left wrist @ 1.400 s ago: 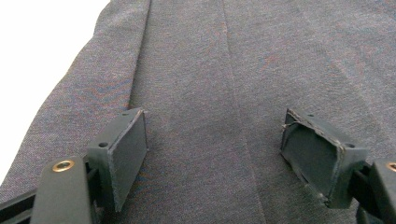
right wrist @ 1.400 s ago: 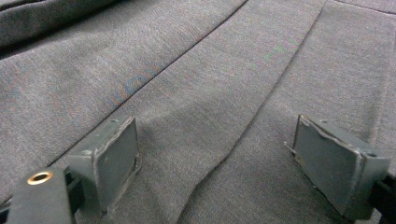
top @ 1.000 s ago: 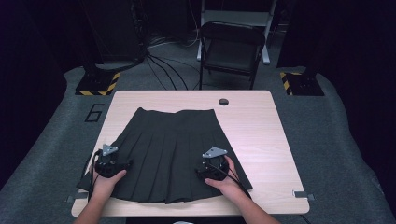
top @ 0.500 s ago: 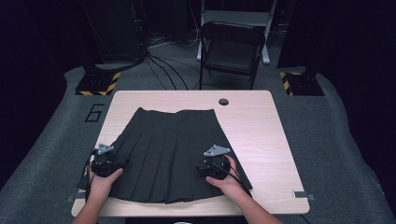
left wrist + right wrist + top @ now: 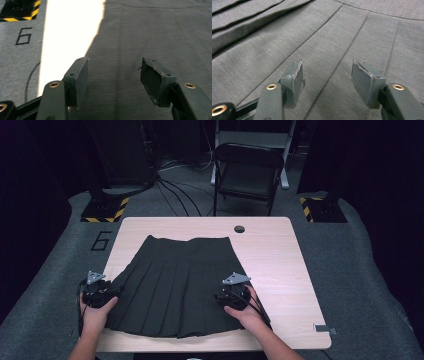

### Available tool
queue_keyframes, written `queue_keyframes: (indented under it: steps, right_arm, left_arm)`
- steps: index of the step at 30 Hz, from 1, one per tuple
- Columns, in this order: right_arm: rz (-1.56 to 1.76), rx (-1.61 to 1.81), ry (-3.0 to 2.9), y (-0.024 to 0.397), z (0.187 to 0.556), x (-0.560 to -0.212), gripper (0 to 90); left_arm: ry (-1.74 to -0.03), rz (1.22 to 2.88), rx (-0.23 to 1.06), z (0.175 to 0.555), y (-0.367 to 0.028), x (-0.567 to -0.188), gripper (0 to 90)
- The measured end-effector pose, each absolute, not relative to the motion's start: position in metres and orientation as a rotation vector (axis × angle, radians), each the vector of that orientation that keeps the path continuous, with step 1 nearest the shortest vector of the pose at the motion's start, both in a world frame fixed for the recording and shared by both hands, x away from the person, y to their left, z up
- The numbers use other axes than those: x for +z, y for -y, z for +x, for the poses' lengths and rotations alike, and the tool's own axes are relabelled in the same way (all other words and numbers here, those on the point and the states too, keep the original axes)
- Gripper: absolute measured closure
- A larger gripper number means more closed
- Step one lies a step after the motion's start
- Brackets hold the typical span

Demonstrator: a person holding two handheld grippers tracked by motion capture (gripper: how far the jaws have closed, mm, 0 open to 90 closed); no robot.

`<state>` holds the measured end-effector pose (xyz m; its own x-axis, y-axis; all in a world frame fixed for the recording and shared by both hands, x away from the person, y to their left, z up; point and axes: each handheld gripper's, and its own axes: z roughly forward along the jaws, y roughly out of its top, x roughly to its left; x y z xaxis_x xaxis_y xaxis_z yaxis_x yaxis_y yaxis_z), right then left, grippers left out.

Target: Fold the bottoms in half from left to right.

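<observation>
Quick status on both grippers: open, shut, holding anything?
Left gripper: open, jaws just been closing, nothing gripped, over the skirt edge.
Right gripper: open, jaws just been closing, above the skirt's pleats, nothing gripped.

high view overhead facing forward, gripper views close, all sharing the skirt (image 5: 177, 285)

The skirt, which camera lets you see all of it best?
The high view: the whole dark pleated skirt lies flat on the table, waistband far, hem near. The right gripper view gives close-up pleats between open jaws. The left gripper view gives plain fabric beside a strip of table.
</observation>
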<state>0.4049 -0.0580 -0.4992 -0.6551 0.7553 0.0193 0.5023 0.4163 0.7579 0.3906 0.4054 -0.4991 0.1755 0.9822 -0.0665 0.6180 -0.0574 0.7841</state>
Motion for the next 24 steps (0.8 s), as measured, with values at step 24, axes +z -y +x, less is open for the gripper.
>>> queue_keyframes:
  steps: [24]
  right_arm:
    - [1.144,1.054,-2.332,0.063,0.403,-0.504,41.9]
  left_arm:
    - [-1.563,1.736,0.636,0.393,-0.432,-0.505,41.0]
